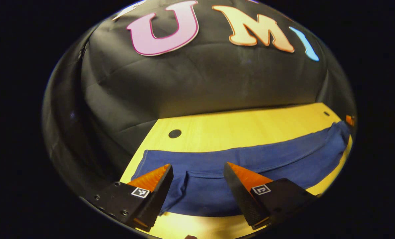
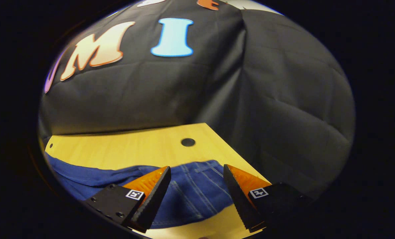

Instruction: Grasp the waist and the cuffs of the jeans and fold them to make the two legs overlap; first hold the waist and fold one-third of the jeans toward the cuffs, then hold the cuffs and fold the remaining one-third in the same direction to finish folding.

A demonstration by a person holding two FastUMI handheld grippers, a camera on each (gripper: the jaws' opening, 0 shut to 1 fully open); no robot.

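Blue jeans [image 1: 250,159] lie flat and stretched out across a light wooden table [image 1: 234,126]. Their narrow end, with the two leg hems [image 1: 151,162], lies by the table's left edge. My left gripper [image 1: 197,165] hovers open just above this end, fingers spread over the cloth with nothing between them. In the right gripper view the wider end of the jeans [image 2: 197,189], marked with pale stitching lines, lies near the table's right edge [image 2: 237,156]. My right gripper [image 2: 197,167] is open above it, holding nothing.
Bare wood runs behind the jeans up to the black cloth wall. Small round holes sit in the tabletop [image 1: 175,133] [image 2: 188,142]. A narrow strip of table [image 1: 197,225] shows in front of the jeans.
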